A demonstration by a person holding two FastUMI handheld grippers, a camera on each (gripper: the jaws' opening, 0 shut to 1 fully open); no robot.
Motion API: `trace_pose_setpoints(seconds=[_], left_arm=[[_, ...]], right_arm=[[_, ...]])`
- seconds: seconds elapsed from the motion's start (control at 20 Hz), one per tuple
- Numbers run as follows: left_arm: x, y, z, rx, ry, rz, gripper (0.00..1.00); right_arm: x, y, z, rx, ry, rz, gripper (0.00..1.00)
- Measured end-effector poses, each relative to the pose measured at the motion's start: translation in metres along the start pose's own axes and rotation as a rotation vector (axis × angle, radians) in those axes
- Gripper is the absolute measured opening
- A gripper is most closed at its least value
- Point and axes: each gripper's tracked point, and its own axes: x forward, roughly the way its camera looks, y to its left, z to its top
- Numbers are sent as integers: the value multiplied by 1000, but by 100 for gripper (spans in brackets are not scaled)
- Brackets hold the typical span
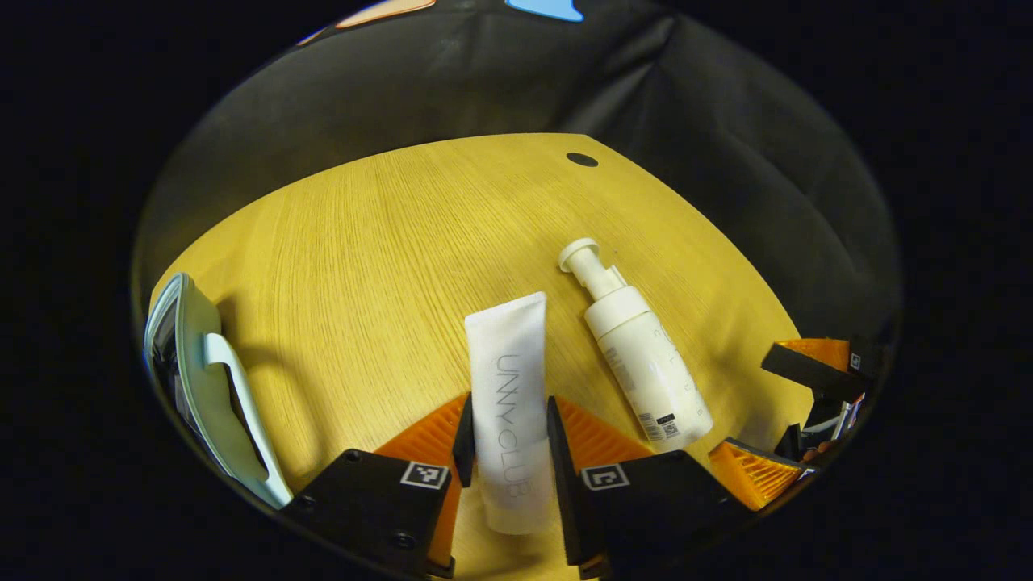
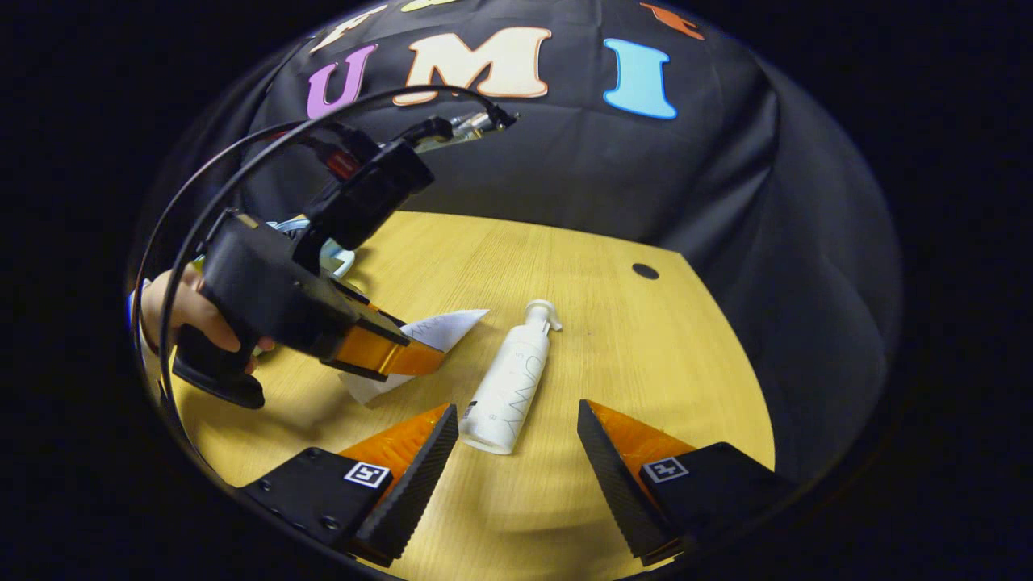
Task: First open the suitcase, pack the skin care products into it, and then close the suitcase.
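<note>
A white tube (image 1: 508, 403) lies lengthwise between the fingers of my left gripper (image 1: 510, 424), and both fingers press on its sides. To its right a white pump bottle (image 1: 641, 359) lies on the wooden table (image 1: 363, 258), pump pointing away. A pale suitcase (image 1: 202, 387) with a handle stands at the left edge. In the right gripper view my right gripper (image 2: 515, 406) is open just above the table, with the base of the pump bottle (image 2: 512, 379) between its fingertips, nearer the left finger. The left gripper (image 2: 416, 355), held by a hand (image 2: 190, 311), sits over the tube (image 2: 440, 327).
The right gripper (image 1: 779, 415) shows at the right edge of the left gripper view, close to the bottle's base. A small dark hole (image 2: 645, 271) marks the far table corner. The black cloth wall (image 2: 565, 161) closes the back. A cable (image 2: 266, 137) loops over the left gripper.
</note>
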Motion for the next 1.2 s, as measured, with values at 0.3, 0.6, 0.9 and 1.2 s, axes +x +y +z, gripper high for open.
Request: trace_pose_setpoints(seconds=[0.3, 0.6, 0.9, 1.2], left_arm=[[2, -5, 0, -63, 1, -45, 22], [-1, -4, 0, -100, -16, -77, 18], [-6, 2, -5, -120, -16, -98, 18], [-10, -5, -1, -117, -14, -113, 18]], right_arm=[[33, -2, 2, 47, 176, 50, 98], [69, 0, -5, 41, 315, 57, 98], [86, 4, -13, 25, 388, 44, 98], [84, 5, -14, 50, 423, 32, 69]])
